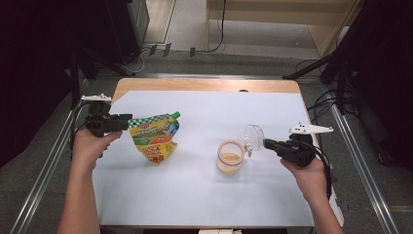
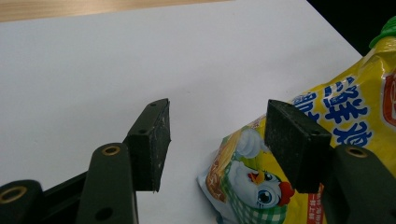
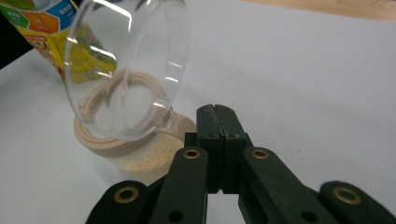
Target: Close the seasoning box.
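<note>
A yellow stand-up pouch with a green cap leans on the white sheet at the left. My left gripper is at its upper left corner. In the left gripper view the left gripper is open, with bare sheet in the gap and the pouch just beyond the right-hand jaw. A small beige jar holds pale powder, and its clear lid stands flipped up. My right gripper is shut beside it. In the right gripper view its tips sit just right of the lid, over the jar.
A white sheet covers most of the wooden table. Metal rails run along both sides of the table, with dark stands and cables on the floor beyond the far edge.
</note>
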`<act>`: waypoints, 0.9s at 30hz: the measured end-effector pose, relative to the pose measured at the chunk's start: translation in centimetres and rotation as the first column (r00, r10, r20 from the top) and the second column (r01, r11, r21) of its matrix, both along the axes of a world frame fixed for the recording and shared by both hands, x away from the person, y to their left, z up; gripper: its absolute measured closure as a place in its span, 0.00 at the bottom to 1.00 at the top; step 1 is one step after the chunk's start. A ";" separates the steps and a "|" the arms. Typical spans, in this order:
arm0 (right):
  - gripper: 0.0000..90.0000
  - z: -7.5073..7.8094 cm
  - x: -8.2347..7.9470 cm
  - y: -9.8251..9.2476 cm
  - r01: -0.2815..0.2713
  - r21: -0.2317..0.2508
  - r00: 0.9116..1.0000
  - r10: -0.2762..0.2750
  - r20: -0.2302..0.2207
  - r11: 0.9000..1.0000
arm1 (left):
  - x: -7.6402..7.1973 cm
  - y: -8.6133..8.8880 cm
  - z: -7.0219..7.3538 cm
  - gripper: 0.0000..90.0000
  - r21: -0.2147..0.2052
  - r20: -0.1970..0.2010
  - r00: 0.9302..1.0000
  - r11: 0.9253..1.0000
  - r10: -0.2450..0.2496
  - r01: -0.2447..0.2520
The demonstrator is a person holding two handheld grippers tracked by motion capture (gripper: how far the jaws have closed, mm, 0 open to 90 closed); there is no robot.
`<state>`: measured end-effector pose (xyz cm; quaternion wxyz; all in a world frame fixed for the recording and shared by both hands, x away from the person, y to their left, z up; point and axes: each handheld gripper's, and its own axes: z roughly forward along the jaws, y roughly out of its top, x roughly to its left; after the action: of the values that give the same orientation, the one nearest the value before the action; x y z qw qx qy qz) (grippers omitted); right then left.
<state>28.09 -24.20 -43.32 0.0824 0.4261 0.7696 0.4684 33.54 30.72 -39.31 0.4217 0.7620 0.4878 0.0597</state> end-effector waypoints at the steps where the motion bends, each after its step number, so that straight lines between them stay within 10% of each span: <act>1: 1.00 -0.2 0.0 0.2 -0.006 -0.004 1.000 0.006 -0.002 1.000 | 0.0 0.0 0.0 0.46 0.000 0.000 1.000 1.000 0.001 -0.001; 27: 1.00 -0.7 -0.2 2.9 -0.082 0.010 0.996 0.082 0.021 0.997 | 0.0 0.0 -0.5 0.46 0.015 -0.016 1.000 1.000 0.003 -0.003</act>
<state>27.92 -21.31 -44.01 0.0687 0.3896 0.7829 0.4802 33.57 30.70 -39.85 0.4121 0.7648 0.4918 0.0581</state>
